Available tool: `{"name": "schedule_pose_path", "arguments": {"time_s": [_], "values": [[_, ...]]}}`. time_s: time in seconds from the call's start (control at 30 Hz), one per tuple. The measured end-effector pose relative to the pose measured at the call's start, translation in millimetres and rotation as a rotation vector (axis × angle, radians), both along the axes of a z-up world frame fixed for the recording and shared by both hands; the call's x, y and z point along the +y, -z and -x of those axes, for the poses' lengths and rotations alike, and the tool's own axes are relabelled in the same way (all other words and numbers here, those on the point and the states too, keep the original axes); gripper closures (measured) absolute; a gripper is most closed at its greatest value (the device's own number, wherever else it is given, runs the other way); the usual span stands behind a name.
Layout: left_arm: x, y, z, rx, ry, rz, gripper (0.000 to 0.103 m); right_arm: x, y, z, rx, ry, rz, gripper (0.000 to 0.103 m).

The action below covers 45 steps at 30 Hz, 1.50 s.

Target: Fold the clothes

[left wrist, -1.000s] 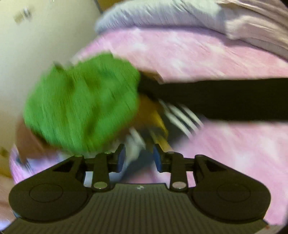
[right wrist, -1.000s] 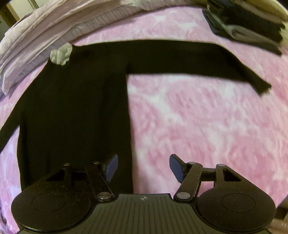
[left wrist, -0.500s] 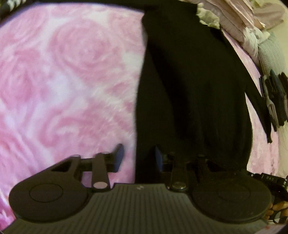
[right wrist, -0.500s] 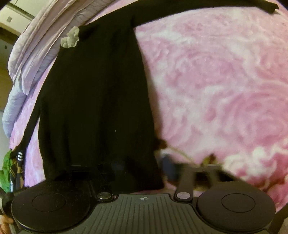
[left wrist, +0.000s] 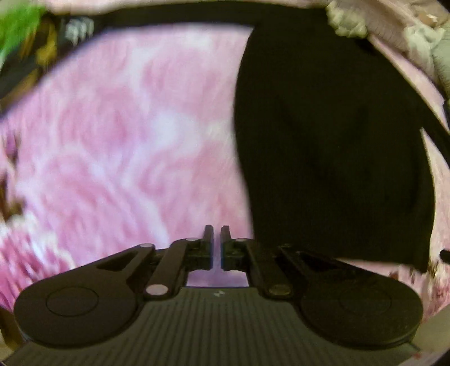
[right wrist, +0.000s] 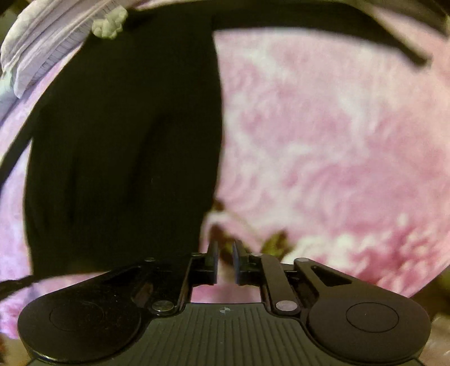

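**Black garment spread flat on the pink bedspread**

Black garment [left wrist: 332, 146] lies spread on the pink rose-patterned bedspread [left wrist: 126, 146], its body running away from us and one long sleeve [right wrist: 323, 25] stretched sideways across the far edge. We see our left gripper [left wrist: 216, 242] over bare bedspread just left of the garment's lower hem — its fingers [left wrist: 207, 239] are pressed nearly together and grip nothing. Our right gripper [right wrist: 225, 260] sits just past the garment's lower right corner; its fingers [right wrist: 213, 259] stand a narrow gap apart and are opening, with only bedspread visible between them. A pale crumpled scrap [right wrist: 109, 22] rests at the garment's far corner, beside folded lilac bedding [right wrist: 47, 48]. Something green [left wrist: 17, 25] blurs at the left view's top corner.
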<state>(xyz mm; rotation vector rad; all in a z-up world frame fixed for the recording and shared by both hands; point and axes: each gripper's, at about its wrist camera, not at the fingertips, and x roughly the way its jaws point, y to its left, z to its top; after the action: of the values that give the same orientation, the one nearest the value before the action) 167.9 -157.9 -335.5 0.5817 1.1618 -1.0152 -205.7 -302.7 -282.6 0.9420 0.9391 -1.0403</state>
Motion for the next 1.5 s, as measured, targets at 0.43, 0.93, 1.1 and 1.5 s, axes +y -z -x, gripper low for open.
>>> {"name": "schedule_pose_path", "arguments": {"time_s": [0.43,0.93,1.1,1.5], "values": [[-13.7,13.7,50.1,0.02,0.217,-0.034,0.086,42.2,38.5,-52.7,0.123,-0.213,0.05,0.053],[58.0,-173.5,153.8,-0.068,0.179,0.11,0.074,116.1,-150.6,38.8,-0.113,-0.188,0.159,0.044],[108.1,-249.4,200.9,-0.126,0.187,0.197,0.065,162.3,-221.0,67.5,-0.161,-0.241,0.241,0.039],[196.5,-305.9,246.7,-0.227,0.167,0.214,0.056,241.3,-269.2,96.8,-0.159,-0.344,0.267,0.037]]}}
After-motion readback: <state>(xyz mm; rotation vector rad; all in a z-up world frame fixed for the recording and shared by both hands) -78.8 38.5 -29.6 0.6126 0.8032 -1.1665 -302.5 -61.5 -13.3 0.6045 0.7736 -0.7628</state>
